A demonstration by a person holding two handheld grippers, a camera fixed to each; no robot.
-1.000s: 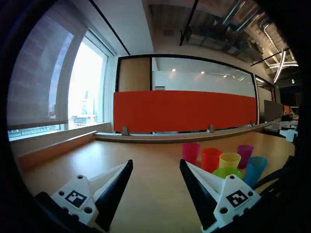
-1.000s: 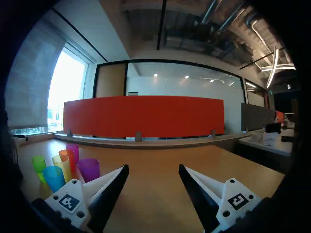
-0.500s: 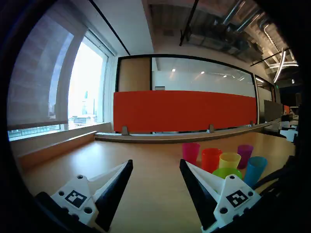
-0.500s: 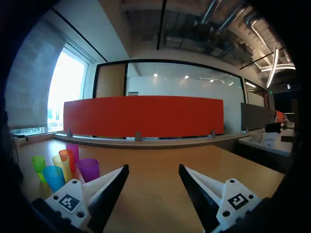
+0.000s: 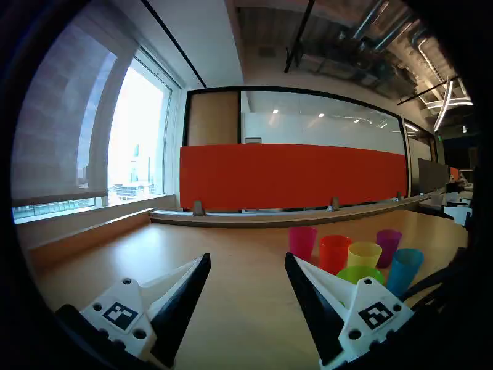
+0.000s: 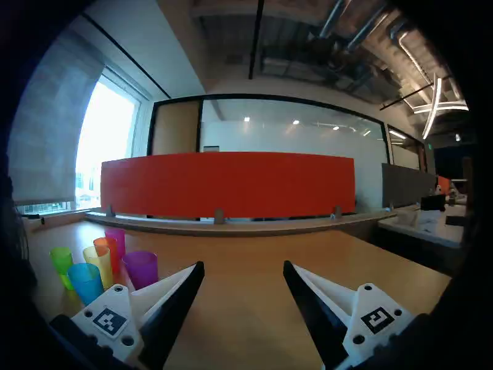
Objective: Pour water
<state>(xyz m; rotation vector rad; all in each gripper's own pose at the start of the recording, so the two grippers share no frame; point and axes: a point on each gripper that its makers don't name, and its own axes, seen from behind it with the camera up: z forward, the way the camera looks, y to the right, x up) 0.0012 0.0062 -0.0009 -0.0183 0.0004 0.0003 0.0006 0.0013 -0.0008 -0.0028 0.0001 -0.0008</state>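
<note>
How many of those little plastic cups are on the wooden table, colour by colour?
Pink plastic cup: 1
Orange plastic cup: 1
Yellow plastic cup: 1
Purple plastic cup: 1
Blue plastic cup: 1
Green plastic cup: 1
Total: 6

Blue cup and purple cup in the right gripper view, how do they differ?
The blue cup is light blue; the purple cup is violet. The blue cup stands nearer the camera and left of the purple cup. Both stand upright on the wooden table.
</note>
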